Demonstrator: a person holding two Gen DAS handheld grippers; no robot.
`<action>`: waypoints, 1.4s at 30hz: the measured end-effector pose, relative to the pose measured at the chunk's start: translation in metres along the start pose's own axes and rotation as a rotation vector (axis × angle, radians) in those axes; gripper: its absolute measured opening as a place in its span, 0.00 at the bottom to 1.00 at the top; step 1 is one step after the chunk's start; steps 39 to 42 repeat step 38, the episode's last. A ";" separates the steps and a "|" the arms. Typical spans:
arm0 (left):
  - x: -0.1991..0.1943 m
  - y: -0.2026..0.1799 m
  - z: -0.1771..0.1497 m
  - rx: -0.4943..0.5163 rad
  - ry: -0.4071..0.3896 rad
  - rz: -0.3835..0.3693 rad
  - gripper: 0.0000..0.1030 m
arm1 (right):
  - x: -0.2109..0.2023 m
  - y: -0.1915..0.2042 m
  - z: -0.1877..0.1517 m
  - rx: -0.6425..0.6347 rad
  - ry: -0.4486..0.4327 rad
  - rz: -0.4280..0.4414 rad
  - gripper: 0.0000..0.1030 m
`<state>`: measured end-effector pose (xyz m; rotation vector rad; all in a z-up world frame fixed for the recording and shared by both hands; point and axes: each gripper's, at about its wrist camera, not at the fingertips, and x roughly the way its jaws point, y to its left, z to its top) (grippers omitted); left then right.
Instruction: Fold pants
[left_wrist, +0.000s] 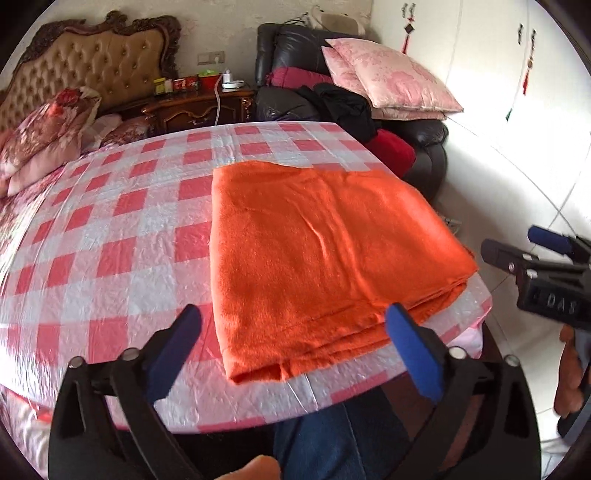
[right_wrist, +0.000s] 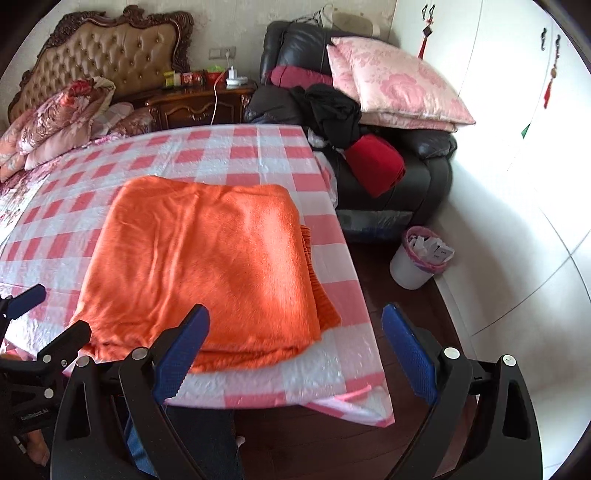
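Orange pants (left_wrist: 325, 254) are lying folded into a thick rectangle on the checked sheet (left_wrist: 122, 236), near the bed's front corner. Both tools are hanging just short of the bundle, nothing gripped.

Left gripper (left_wrist: 295, 349): jaws are spread wide, empty, w/ the pants' near edge sitting just ahead of and between the blue pads (left_wrist: 413, 350). Right pad is overlapping the near hem in view; can't tell if it's touching cloth.

Right gripper (right_wrist: 295, 350): jaws also spread wide, holding nothing. Left pad is sitting over the pants' near right corner, right pad is hanging out past the bed edge over the dark floor (right_wrist: 388, 288). A lower layer is poking out along the bundle's right side, in front of the right jaws – layers aren't flush there.

Judging by the stack, folding looks nearly or fully done; what's left is prob. a tidy-up or one more fold.

Doing it well:
- Bring each pair of jaws in low, one pad under & one over, catching all layers at the near corners, not just the top one.
- Close fully before lifting; fleece-like cloth is thick, so a shallow bite could slip.
- Move both tools together, same height, so the edge is staying straight.
- Watch the slick sheet – it may be dragging along w/ the bundle near the corner.
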<state>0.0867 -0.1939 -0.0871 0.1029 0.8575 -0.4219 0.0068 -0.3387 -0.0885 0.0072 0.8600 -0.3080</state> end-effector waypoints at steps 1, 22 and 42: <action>-0.007 -0.002 -0.002 -0.007 0.001 0.004 0.98 | -0.006 0.000 -0.002 0.000 -0.009 0.001 0.88; -0.057 -0.023 -0.004 -0.027 -0.095 0.001 0.98 | -0.039 -0.006 -0.022 0.031 -0.049 0.013 0.89; -0.053 -0.021 -0.006 -0.039 -0.063 -0.004 0.98 | -0.039 -0.007 -0.024 0.032 -0.047 0.013 0.88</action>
